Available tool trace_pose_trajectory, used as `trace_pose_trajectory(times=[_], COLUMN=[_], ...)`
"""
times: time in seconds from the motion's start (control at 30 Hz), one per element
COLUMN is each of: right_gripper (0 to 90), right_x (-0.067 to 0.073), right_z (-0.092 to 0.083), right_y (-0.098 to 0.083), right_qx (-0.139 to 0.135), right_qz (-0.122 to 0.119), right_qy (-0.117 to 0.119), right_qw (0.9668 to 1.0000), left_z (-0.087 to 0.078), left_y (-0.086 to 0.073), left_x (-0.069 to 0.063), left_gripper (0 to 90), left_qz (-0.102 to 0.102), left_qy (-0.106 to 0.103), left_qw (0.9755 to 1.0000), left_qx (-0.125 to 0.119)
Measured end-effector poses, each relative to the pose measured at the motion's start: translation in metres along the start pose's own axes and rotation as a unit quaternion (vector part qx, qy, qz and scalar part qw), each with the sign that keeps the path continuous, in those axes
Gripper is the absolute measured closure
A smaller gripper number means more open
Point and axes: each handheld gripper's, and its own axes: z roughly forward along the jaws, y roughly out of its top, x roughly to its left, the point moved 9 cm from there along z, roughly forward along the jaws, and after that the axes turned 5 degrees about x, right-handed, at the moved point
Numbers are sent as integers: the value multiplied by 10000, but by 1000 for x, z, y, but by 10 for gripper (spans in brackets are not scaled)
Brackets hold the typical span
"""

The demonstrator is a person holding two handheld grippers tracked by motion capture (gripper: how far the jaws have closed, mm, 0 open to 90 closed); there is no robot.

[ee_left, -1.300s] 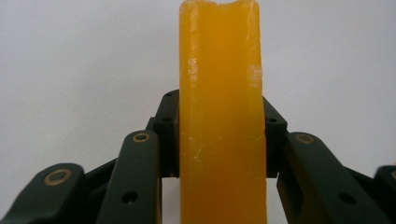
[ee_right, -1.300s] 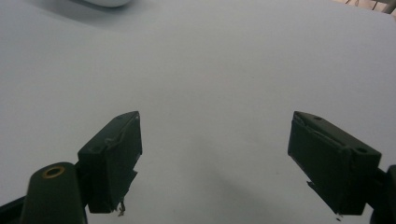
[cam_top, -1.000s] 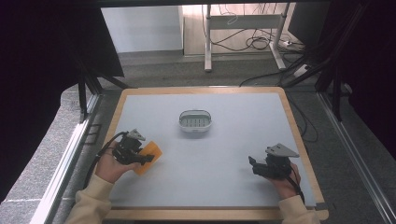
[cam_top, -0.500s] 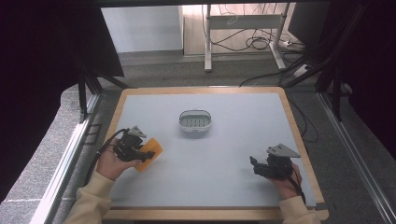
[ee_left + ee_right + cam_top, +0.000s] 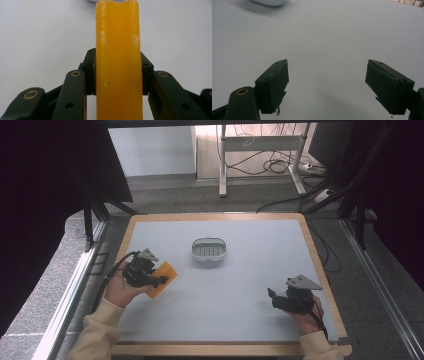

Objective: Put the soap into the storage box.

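Observation:
An orange soap-like bar (image 5: 162, 278) is held at the table's left side, and my left gripper (image 5: 158, 280) is shut on it. In the left gripper view the orange bar (image 5: 117, 62) stands on edge between the two black jaws, which press on both its faces. A small white oval dish (image 5: 209, 249) sits at the middle of the table, farther back. My right gripper (image 5: 271, 296) rests low at the front right, open; in the right gripper view its fingers (image 5: 273, 85) stand wide apart over bare table.
The grey-blue table top (image 5: 235, 285) has a wooden rim (image 5: 215, 216). Black frame legs and cables lie on the floor beyond the far edge. The white dish's edge (image 5: 269, 2) shows at the top left of the right gripper view.
My left gripper with the orange bar has shifted slightly forward and right. The right gripper has barely moved.

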Motion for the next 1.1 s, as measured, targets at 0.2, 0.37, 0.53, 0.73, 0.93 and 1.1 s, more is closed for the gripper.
trace_pose_trajectory(times=[0.2,0.37,0.53,0.73,0.93,1.1], right_gripper=[191,191,191,191,191,191], right_x=[1,0,0,-1,-1,-1], right_z=[1,1,1,1,0,0], right_y=[0,-1,-1,-1,-1,-2], right_qx=[4,24,39,49,49,70], right_qz=[-14,-4,5,-3,-1,5], right_qy=[2,-13,-30,-47,-63,-72], right_qw=[10000,10000,10000,10000,10000,9999], left_z=[-2,-4,-6,-8,-9,-9], left_y=[8,15,21,27,30,33], left_x=[1,4,4,4,5,7], left_gripper=[620,619,620,620,620,620], left_qz=[49,67,90,141,171,209], left_qy=[-7,18,38,27,33,99], left_qw=[10000,10000,9999,9998,9997,9996], left_qx=[-41,-69,-107,-167,-141,-148])
